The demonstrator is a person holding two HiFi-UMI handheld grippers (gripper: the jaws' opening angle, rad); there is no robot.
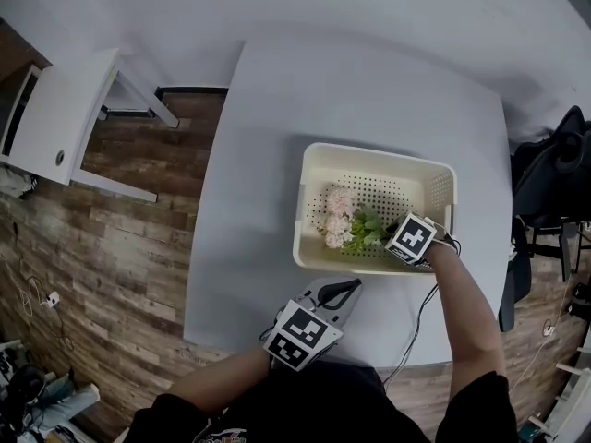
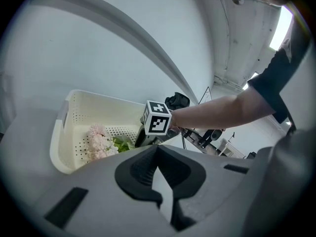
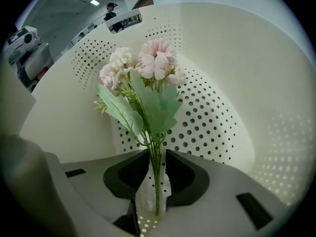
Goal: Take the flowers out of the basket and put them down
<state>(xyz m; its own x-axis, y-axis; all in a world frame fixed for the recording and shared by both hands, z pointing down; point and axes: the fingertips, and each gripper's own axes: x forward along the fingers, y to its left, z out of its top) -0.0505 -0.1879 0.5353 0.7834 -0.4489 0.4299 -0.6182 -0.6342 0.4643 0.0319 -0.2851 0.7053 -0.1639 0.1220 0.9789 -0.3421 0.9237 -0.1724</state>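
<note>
A bunch of pink artificial flowers point(image 1: 338, 218) with green leaves lies inside the cream perforated basket point(image 1: 369, 153) on the grey table point(image 1: 268, 173). My right gripper point(image 1: 382, 233) reaches into the basket from its near right side. In the right gripper view the green stem point(image 3: 156, 181) runs between the jaws of the right gripper point(image 3: 155, 157), with gaps on both sides, so the gripper is open. The blossoms point(image 3: 148, 65) point toward the basket wall point(image 3: 237, 73). My left gripper point(image 1: 345, 290) rests shut and empty on the table just in front of the basket point(image 2: 61, 132).
A white desk point(image 1: 55, 118) stands at the far left over the wooden floor. A black chair point(image 1: 554, 173) is off the table's right edge. A cable point(image 1: 420, 321) trails from the right gripper across the table's near edge.
</note>
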